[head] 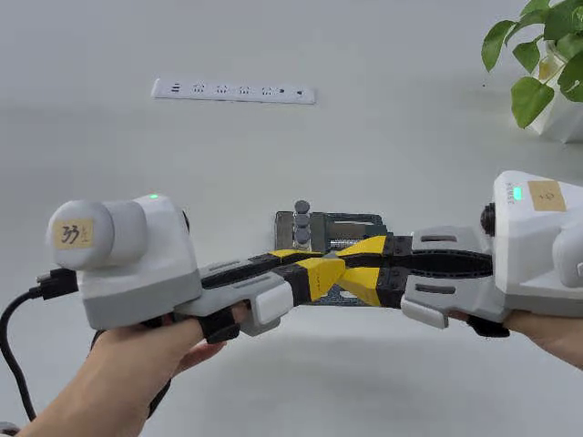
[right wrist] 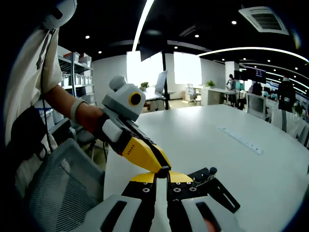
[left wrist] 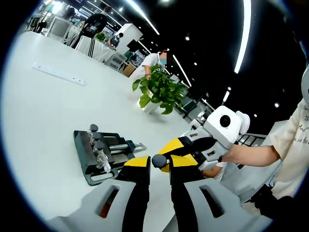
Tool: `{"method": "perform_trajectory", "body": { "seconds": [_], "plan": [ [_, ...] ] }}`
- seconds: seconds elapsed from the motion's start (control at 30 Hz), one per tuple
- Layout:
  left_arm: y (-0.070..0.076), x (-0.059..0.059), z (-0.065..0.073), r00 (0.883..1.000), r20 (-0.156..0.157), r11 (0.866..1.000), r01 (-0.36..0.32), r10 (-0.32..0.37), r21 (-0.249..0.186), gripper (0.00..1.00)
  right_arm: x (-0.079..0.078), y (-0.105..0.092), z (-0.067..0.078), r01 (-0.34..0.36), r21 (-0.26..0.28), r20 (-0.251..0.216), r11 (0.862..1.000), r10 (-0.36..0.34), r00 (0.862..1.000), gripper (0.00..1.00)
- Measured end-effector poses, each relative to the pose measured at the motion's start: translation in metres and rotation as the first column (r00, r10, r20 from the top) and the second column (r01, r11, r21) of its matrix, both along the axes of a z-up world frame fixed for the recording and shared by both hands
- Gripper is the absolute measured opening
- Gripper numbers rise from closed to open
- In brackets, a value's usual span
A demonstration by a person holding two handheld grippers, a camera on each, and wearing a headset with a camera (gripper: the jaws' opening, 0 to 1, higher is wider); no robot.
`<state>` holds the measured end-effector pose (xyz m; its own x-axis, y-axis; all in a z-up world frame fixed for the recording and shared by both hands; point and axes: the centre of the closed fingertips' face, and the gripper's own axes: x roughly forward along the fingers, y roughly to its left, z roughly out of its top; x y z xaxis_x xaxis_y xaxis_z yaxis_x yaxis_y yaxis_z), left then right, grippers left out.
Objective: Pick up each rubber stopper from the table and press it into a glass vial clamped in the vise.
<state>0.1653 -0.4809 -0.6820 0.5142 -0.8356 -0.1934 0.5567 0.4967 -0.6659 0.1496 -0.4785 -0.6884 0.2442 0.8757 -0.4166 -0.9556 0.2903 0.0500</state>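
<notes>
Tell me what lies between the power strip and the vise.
Nothing: the head view shows bare white table between the power strip and the vise.

Your head view is bright and evenly lit from above, so the white tabletop [head: 410,109] looks washed out with only faint, soft shadows. Both gripper views bend hard at their edges; ceiling light strips [left wrist: 245,34] glare there, yet the left tongs [left wrist: 160,163] look sharp.
</notes>
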Motion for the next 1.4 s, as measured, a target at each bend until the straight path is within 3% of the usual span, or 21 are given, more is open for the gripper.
{"method": "perform_trajectory", "body": {
  "seconds": [0.1, 0.17, 0.57, 0.73, 0.83, 0.9, 0.97, 1.07, 1.13, 1.17, 1.23, 1.3, 1.37, 1.4],
  "plan": [
    [0.000, 0.001, 0.000, 1.000, -0.007, 1.000, -0.006, 0.006, -0.001, 0.09, 0.002, 0.000, 0.001, -0.007, -0.045, 0.069, 0.999, 0.010, 0.998, 0.03],
    [0.000, 0.000, 0.001, 1.000, -0.015, 1.000, -0.006, 0.006, -0.011, 0.09, 0.001, 0.001, 0.002, -0.008, -0.055, 0.082, 0.998, 0.012, 0.997, 0.03],
    [-0.002, -0.003, 0.006, 0.999, -0.023, 0.999, 0.029, -0.029, -0.013, 0.08, -0.002, 0.003, 0.006, -0.031, -0.075, 0.101, 0.997, 0.039, 0.994, 0.04],
    [0.000, -0.001, 0.008, 0.999, -0.024, 0.999, 0.031, -0.032, -0.013, 0.08, -0.004, 0.001, 0.001, -0.042, -0.115, 0.111, 0.993, 0.055, 0.992, 0.10],
    [0.000, -0.001, 0.009, 0.998, -0.033, 0.999, 0.048, -0.049, -0.009, 0.08, -0.002, -0.005, 0.002, -0.051, -0.168, 0.156, 0.984, 0.078, 0.985, 0.13],
    [-0.001, -0.003, 0.008, 0.997, -0.043, 0.997, 0.071, -0.071, -0.002, 0.08, -0.001, -0.007, 0.004, -0.074, -0.228, 0.229, 0.971, 0.127, 0.965, 0.14],
    [-0.003, -0.008, 0.007, 0.992, -0.056, 0.993, 0.116, -0.116, 0.002, 0.08, -0.004, -0.006, 0.009, -0.112, -0.283, 0.294, 0.953, 0.197, 0.935, 0.16],
    [-0.005, -0.015, 0.006, 0.978, -0.089, 0.982, 0.186, -0.187, -0.018, 0.08, -0.011, -0.003, 0.016, -0.163, -0.359, 0.370, 0.919, 0.300, 0.879, 0.15],
    [-0.006, -0.018, 0.008, 0.971, -0.098, 0.976, 0.217, -0.219, -0.035, 0.08, -0.016, -0.001, 0.016, -0.191, -0.404, 0.392, 0.895, 0.357, 0.848, 0.15],
    [-0.006, -0.019, 0.008, 0.967, -0.114, 0.974, 0.224, -0.227, -0.037, 0.08, -0.019, 0.001, 0.016, -0.208, -0.423, 0.407, 0.882, 0.390, 0.826, 0.15],
    [-0.006, -0.022, 0.007, 0.963, -0.109, 0.969, 0.245, -0.246, -0.027, 0.08, -0.023, 0.002, 0.015, -0.224, -0.454, 0.422, 0.862, 0.430, 0.798, 0.13],
    [-0.007, -0.025, 0.011, 0.955, -0.126, 0.963, 0.263, -0.269, -0.056, 0.08, -0.024, 0.003, 0.014, -0.225, -0.484, 0.451, 0.845, 0.462, 0.763, 0.12],
    [-0.007, -0.027, 0.013, 0.949, -0.134, 0.958, 0.277, -0.285, -0.075, 0.08, -0.027, 0.003, 0.013, -0.238, -0.491, 0.450, 0.838, 0.478, 0.754, 0.10],
    [-0.006, -0.027, 0.013, 0.948, -0.139, 0.957, 0.278, -0.287, -0.081, 0.08, -0.028, 0.003, 0.014, -0.240, -0.498, 0.459, 0.833, 0.489, 0.742, 0.10]
  ]
}}
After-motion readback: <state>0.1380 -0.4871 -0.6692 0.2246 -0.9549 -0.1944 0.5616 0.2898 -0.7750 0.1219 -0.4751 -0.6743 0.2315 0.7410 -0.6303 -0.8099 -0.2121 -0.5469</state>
